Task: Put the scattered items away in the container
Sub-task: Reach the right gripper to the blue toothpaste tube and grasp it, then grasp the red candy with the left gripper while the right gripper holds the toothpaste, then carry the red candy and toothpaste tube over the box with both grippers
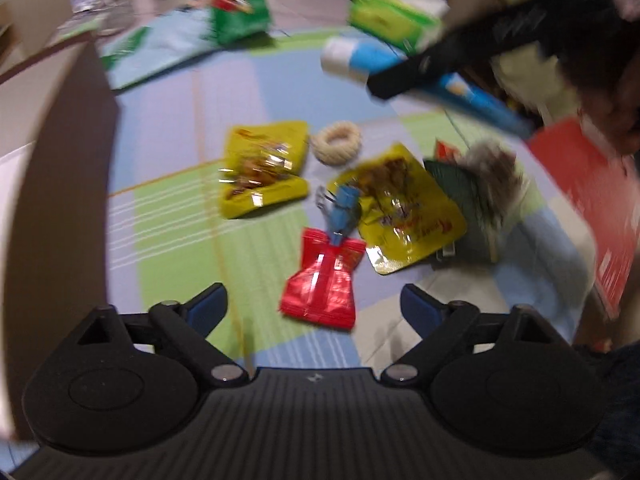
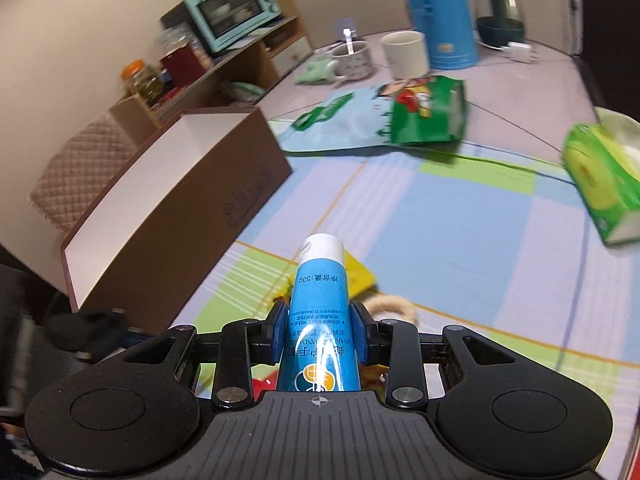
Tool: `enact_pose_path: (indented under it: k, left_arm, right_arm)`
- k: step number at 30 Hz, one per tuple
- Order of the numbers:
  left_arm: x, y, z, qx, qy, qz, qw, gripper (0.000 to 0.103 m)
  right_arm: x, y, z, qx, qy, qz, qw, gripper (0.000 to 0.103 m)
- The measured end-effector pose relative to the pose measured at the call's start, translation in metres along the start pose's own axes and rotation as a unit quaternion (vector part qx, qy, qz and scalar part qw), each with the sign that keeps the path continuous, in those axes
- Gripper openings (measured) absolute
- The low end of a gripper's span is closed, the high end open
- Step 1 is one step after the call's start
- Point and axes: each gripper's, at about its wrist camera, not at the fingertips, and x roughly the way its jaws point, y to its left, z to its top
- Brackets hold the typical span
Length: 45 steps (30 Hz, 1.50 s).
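Note:
My right gripper (image 2: 319, 330) is shut on a blue hand cream tube (image 2: 320, 312) with a white cap, held above the checked cloth. The same blue tube (image 1: 400, 68) and the right gripper's dark body show at the upper right of the left wrist view. My left gripper (image 1: 314, 306) is open, hovering just short of a red snack packet (image 1: 322, 280). Beyond lie a blue binder clip (image 1: 342, 206), two yellow snack pouches (image 1: 262, 166) (image 1: 404, 208), a rope ring (image 1: 336, 144) and a grey fluffy item (image 1: 490, 172). The brown box (image 2: 180, 208) with a pale inside stands open at the left.
A green chip bag (image 2: 430, 110), a pale blue pouch (image 2: 340, 124) and a green tissue pack (image 2: 600, 172) lie farther back. Mugs (image 2: 404, 56), a blue flask (image 2: 440, 12) and a kettle (image 2: 498, 12) stand at the far edge. A red box (image 1: 592, 196) is at the right.

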Motion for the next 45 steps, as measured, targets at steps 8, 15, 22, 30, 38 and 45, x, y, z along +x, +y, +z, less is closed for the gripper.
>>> enact_pose_path:
  k: [8,15,22,30,38,45]
  left_arm:
    - [0.041,-0.003,0.008,0.048,0.032,0.009,0.9983,0.079]
    - [0.055,-0.008,0.008,0.082,0.033,0.008,0.9961,0.076]
    - [0.047,-0.015,0.004,0.097,0.03,0.003,0.9949,0.035]
    - [0.012,-0.033,-0.021,0.067,0.027,0.019,0.9972,0.025]
    - [-0.056,-0.033,-0.032,0.0,-0.039,0.047,0.9981,0.025]
    - [-0.11,-0.009,-0.021,-0.002,-0.088,0.083,0.9926,0.025]
  right_arm:
    - [-0.024,-0.013,-0.02,0.027,-0.004,-0.017,0.999,0.033]
    - [-0.04,-0.019,-0.036,0.038,-0.004,-0.027,0.999,0.033]
    - [-0.05,-0.024,-0.051,0.042,0.005,-0.032,0.999,0.033]
    - [-0.053,-0.022,-0.065,0.034,0.011,-0.019,0.999,0.033]
    - [-0.062,-0.008,-0.065,0.008,-0.005,0.001,1.0,0.032]
    - [-0.06,0.023,-0.055,-0.013,-0.02,0.011,1.0,0.032]
